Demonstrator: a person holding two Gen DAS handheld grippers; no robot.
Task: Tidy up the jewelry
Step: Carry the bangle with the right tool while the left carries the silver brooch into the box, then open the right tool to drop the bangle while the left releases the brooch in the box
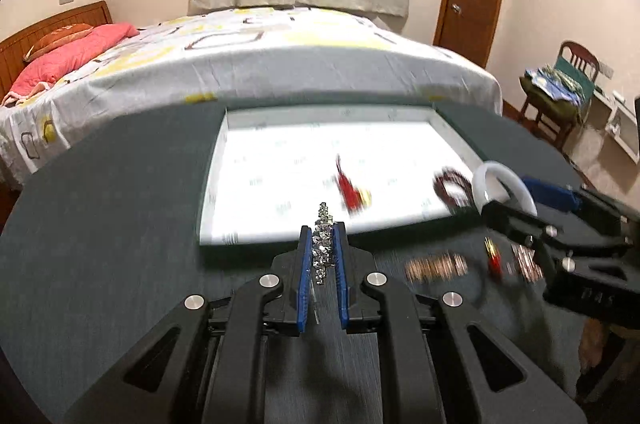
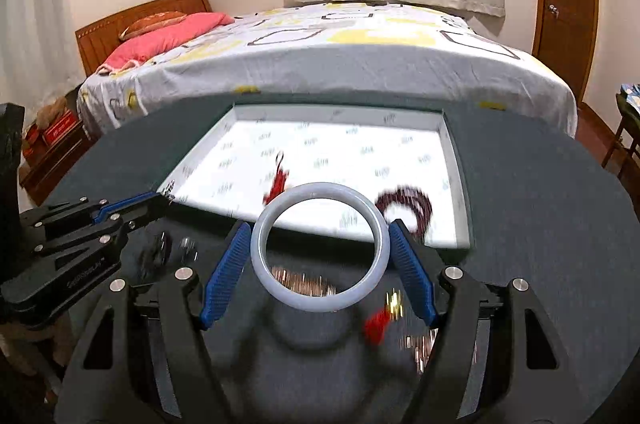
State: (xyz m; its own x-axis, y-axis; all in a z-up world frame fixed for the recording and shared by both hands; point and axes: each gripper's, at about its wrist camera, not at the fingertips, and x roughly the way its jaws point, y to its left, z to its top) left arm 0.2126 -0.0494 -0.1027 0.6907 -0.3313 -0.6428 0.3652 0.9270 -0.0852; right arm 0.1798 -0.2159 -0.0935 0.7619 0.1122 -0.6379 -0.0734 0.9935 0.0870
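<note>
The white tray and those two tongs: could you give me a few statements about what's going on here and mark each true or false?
1. The right tongs grip a white bangle. True.
2. The left tongs are empty. False: they are shut on a sparkly silver chain.
3. A dark bead bracelet lies in the white tray. True.
4. The tray sits on the bed. False: it sits on a dark table in front of the bed.
5. Nothing red is in the tray. False: a red ornament lies there.

White bangle [image 2: 320, 248] — silver sparkly piece [image 1: 323, 244]
</note>
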